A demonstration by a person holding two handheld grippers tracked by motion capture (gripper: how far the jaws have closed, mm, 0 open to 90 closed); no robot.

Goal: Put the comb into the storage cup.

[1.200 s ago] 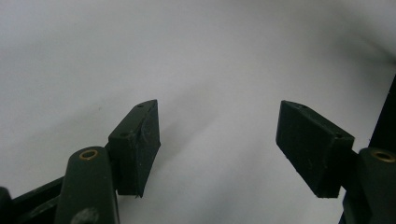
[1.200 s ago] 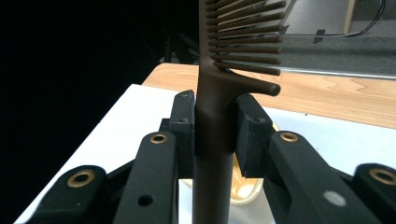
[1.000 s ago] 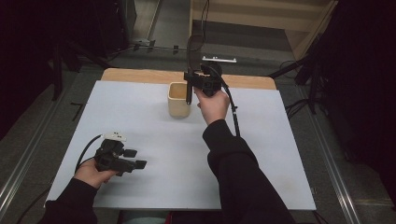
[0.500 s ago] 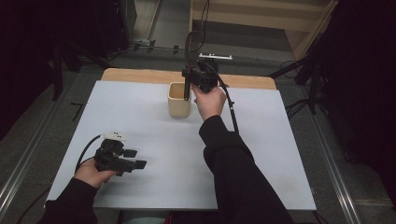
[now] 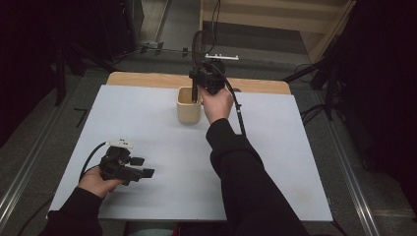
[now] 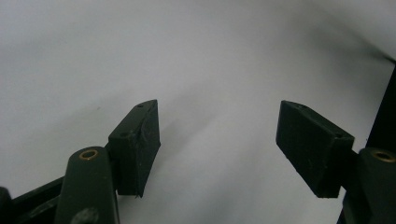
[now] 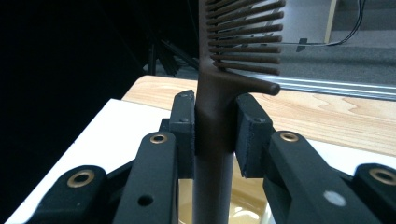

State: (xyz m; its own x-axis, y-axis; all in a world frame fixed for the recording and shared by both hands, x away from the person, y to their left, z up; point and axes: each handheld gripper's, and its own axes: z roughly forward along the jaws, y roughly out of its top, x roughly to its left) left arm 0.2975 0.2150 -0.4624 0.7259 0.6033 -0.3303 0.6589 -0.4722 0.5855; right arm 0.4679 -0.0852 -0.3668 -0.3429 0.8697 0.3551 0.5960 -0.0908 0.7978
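Two grippers: right gripper [image 7: 215,135] clamped on upright brown comb [image 7: 219,93], handle over beige cup [image 5: 189,105] at far centre. Left gripper [image 6: 217,140] near-left, jaws wide, empty, above white table [image 5: 147,128]

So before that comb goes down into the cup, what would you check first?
1. Right tongs clamped on the comb: ok, pads press its handle from both sides.
2. Comb upright, teeth end up: ok.
3. Handle over the cup mouth: ok, the cup's inside shows just below the tongs.
4. Cup upright on the white table: ok.
5. Cup empty enough: cannot tell, its inside is mostly hidden.
6. Left tongs out of the way: ok, open, holding nothing, near the table's front edge.
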